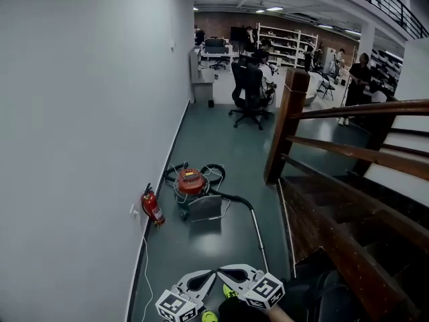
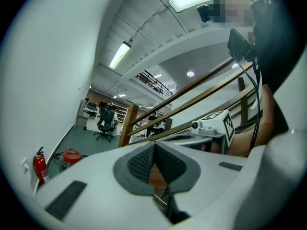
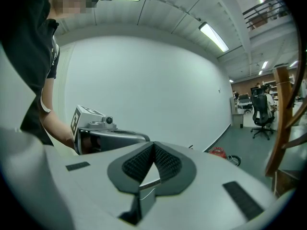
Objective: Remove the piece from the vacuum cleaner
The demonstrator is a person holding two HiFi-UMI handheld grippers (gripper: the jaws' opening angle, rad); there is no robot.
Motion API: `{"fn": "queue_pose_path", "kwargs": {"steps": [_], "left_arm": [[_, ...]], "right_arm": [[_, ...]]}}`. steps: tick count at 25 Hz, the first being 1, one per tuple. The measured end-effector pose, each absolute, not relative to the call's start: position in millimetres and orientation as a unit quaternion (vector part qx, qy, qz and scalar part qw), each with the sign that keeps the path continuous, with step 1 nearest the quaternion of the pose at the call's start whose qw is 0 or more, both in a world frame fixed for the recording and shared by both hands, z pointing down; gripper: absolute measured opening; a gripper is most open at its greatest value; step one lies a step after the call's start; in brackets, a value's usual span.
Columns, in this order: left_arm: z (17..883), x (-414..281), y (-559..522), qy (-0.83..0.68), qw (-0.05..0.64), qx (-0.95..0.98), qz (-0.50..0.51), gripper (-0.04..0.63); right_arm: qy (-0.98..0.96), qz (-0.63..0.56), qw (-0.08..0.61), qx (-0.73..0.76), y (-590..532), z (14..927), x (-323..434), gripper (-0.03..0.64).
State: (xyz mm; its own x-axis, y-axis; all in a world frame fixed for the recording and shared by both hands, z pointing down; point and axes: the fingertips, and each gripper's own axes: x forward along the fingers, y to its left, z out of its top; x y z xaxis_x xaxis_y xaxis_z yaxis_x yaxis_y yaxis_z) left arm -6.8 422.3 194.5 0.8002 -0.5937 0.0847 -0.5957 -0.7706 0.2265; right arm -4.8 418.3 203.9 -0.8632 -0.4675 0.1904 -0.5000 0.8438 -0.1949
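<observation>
The vacuum cleaner (image 1: 191,181), a small red one, sits on the grey floor (image 1: 221,139) far ahead of me. It is close to the white wall (image 1: 80,113) on the left, with a red fire extinguisher (image 1: 153,206) just to its left at the foot of that wall. Only the head view shows its dark hose curling behind it and the long tube (image 1: 258,230) running from it toward me. That view also shows an office chair (image 1: 249,92) farther off and the wooden stair rail (image 1: 348,153) on the right. My left claw (image 1: 209,274) and right claw (image 1: 224,269) sit low at the near edge there, tips angled toward each other, well apart from the vacuum cleaner. How their jaws stand I cannot read from that view. The left gripper view settles it for the left claw (image 2: 154,145): the ribbed pads are clenched together with nothing between them. It also catches the vacuum cleaner (image 2: 72,155) and fire extinguisher (image 2: 40,166) small at the far left, the rail, and my right claw's marker cube (image 2: 223,123). The right gripper view shows the right claw (image 3: 153,145) likewise clenched on nothing, with the vacuum cleaner (image 3: 218,152) a red speck beyond it by the wall. The left claw's cube (image 3: 84,121) is to its left, which the head view shows only from above.
</observation>
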Motion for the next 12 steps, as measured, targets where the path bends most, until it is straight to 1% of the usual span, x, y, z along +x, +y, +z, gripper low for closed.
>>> {"fn": "queue_pose_path", "kwargs": {"steps": [5, 12], "left_arm": [[206, -9, 395, -0.329, 0.128, 0.935, 0.020, 0.008], [218, -4, 344, -0.352, 0.134, 0.925, 0.051, 0.008]], "right_arm": [[-0.961, 0.125, 0.078, 0.236, 392, 214, -8, 0.014], [-0.962, 0.150, 0.072, 0.215, 340, 225, -3, 0.014]]}}
